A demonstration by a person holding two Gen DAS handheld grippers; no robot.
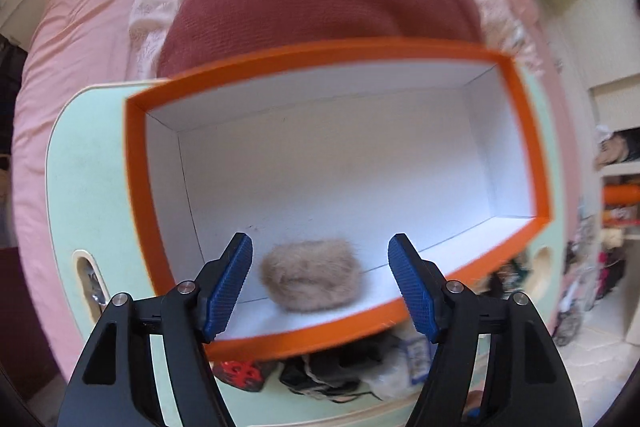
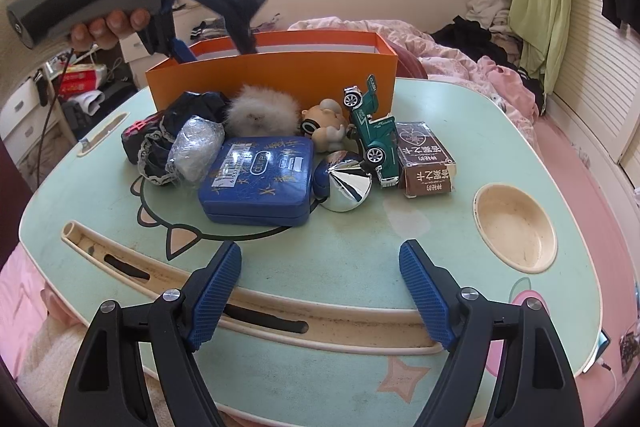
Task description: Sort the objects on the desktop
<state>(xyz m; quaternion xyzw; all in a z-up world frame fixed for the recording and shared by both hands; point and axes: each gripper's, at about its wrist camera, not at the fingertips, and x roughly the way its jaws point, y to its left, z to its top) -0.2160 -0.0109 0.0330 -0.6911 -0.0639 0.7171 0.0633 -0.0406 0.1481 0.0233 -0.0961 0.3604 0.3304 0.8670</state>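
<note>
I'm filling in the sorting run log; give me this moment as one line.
left gripper: open over orange box | furry pouch: inside box, free | right gripper: open, empty, above table | pile unsorted

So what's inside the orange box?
One fluffy tan fur ball lies on the white floor of the orange box, between the open left gripper fingers. The near corners are hidden by those fingers.
</note>
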